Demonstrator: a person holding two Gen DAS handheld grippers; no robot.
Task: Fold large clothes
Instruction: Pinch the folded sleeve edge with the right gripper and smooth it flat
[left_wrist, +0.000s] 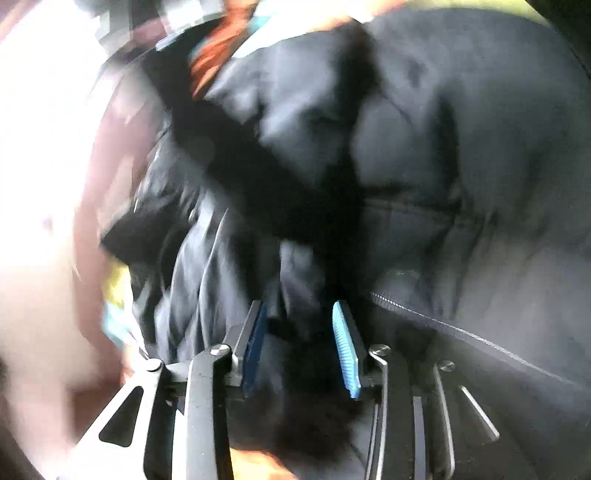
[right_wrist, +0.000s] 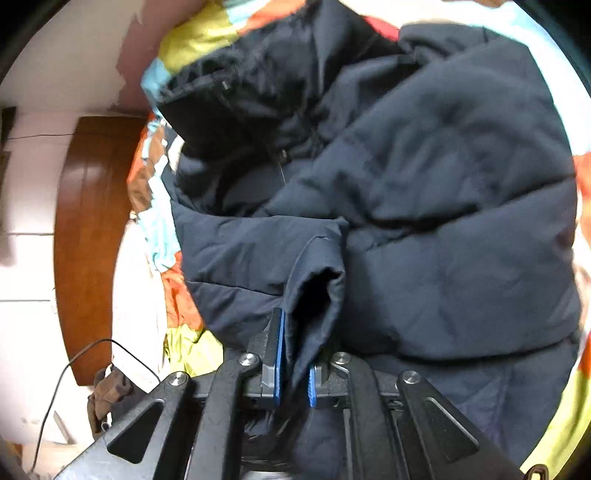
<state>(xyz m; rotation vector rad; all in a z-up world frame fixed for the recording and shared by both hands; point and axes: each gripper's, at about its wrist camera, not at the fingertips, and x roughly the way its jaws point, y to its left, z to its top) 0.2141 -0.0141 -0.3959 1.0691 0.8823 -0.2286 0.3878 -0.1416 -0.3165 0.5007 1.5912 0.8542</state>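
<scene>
A dark navy puffer jacket (right_wrist: 443, 206) lies bunched on a multicoloured sheet (right_wrist: 199, 40). My right gripper (right_wrist: 295, 354) is shut on the jacket's sleeve cuff (right_wrist: 317, 280), which stands up between the blue pads. In the blurred left wrist view the same jacket (left_wrist: 424, 147) fills the frame. My left gripper (left_wrist: 299, 332) has its blue pads apart with dark jacket cloth (left_wrist: 295, 280) bunched between them; a zipper edge (left_wrist: 443, 328) runs to its right.
A brown wooden headboard (right_wrist: 85, 236) stands at the left against a white wall (right_wrist: 29, 206). A black cable (right_wrist: 74, 365) and a brown cloth (right_wrist: 110, 391) lie at the lower left. The sheet also shows at the right edge (right_wrist: 569, 413).
</scene>
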